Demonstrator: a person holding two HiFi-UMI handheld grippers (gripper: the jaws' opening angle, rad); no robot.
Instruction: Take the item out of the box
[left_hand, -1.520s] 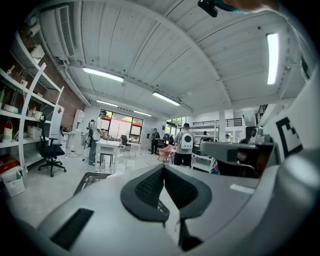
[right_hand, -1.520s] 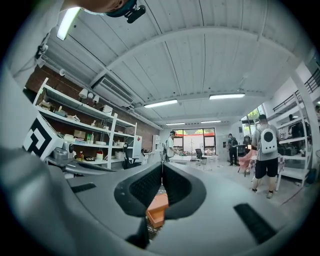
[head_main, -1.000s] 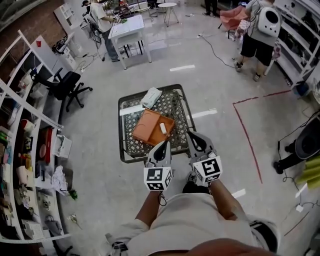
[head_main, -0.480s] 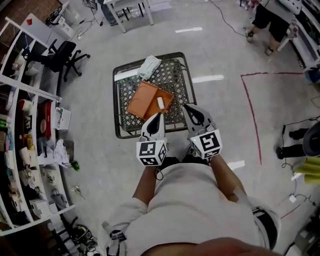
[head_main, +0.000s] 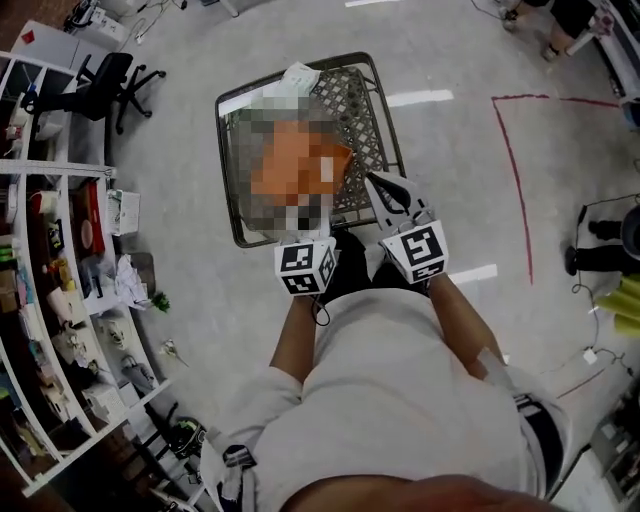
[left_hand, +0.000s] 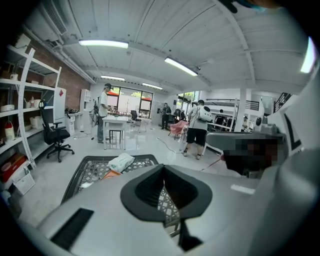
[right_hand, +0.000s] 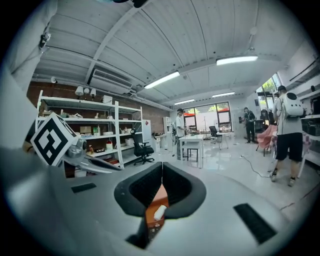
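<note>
With the left gripper (left_hand: 163, 175) and right gripper (right_hand: 162, 175) both pinched shut and empty, the small white oblong item (right_hand: 159, 212) lies toward 3 o'clock in the shallow orange box (right_hand: 160, 196), probably light, stiff and smooth, best pinched across its narrow width.

Level: bright and even in all three views.
Source: ceiling strip lights (left_hand: 102, 44) high above the left gripper (left_hand: 163, 170); windows (left_hand: 131, 96) far ahead of it.
Glare: sheen on the floor (left_hand: 137, 143) beyond its tips.
Shadows: faint, soft-edged.
Edges: heavy fisheye bending, with black corners in both gripper views.
</note>
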